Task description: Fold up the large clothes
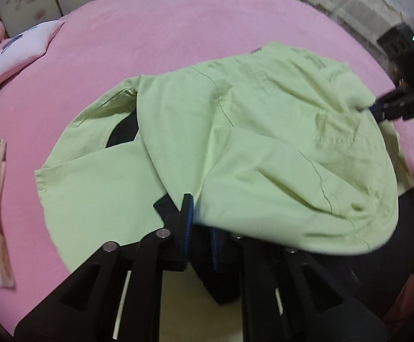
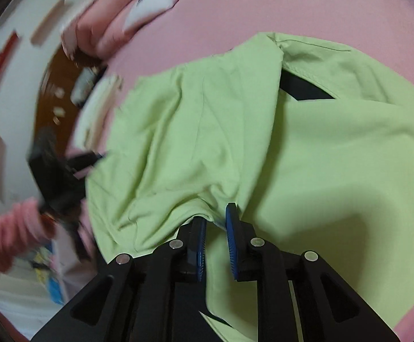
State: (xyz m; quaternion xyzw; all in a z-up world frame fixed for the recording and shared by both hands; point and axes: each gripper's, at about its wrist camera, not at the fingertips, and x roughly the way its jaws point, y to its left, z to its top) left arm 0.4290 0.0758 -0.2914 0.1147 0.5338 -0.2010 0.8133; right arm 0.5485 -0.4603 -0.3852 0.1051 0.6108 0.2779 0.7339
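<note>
Left wrist view: left claw [image 1: 198, 222] has its jaws slightly parted, green cloth draped over one finger; whether it pinches, I cannot tell.
Right claw [image 2: 217, 228]: jaws a little apart, the hem lying between the pads, apparently not pressed.
Green garment [image 1: 235, 148]: bunched near the bed's near edge, partly doubled over.
Progress: one fold seems made; smoothing and further folds remain.
Pink bed [image 1: 178, 28]: bare behind.
</note>
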